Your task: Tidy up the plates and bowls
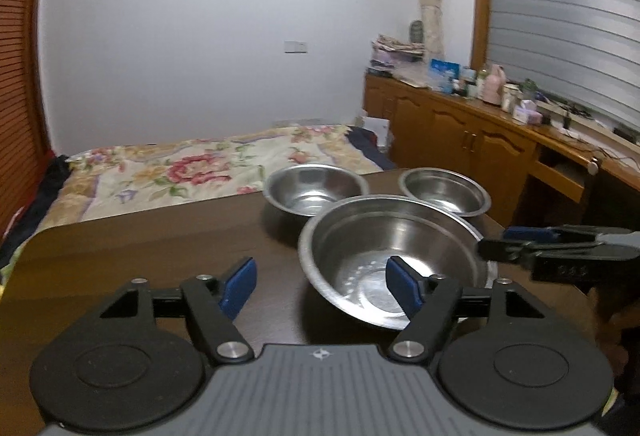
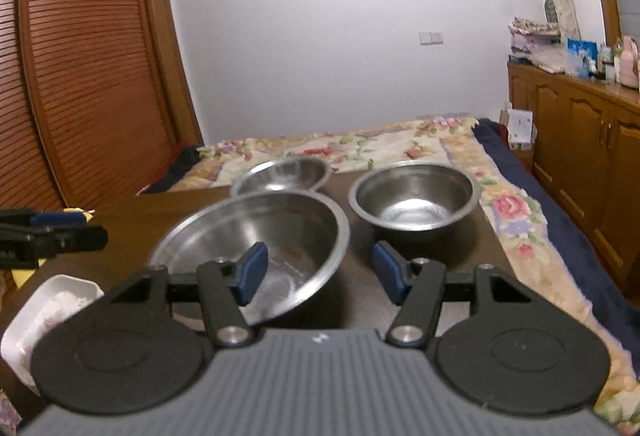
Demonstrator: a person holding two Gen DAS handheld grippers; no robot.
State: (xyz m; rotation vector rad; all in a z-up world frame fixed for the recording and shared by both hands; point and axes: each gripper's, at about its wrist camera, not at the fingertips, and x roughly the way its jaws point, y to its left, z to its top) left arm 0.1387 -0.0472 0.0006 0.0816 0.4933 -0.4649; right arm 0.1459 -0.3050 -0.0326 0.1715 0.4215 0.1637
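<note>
Three steel bowls stand on a dark brown table (image 1: 140,236). The large bowl (image 1: 394,256) (image 2: 256,236) is nearest. Behind it stand a smaller bowl on the left (image 1: 316,187) (image 2: 284,171) and one on the right (image 1: 444,191) (image 2: 414,195). My left gripper (image 1: 322,286) is open, its blue-padded fingers either side of the large bowl's left rim without pressing on it. My right gripper (image 2: 320,274) is open too, straddling the same bowl's right rim; it also shows in the left wrist view (image 1: 520,248). The left gripper (image 2: 60,236) appears at the left edge of the right wrist view.
A white rectangular dish (image 2: 48,308) lies at the table's near left corner. A bed with a floral cover (image 1: 180,171) runs beyond the table's far edge. Wooden cabinets (image 1: 460,131) with clutter on top line the right wall, and a slatted wardrobe (image 2: 80,75) stands on the left.
</note>
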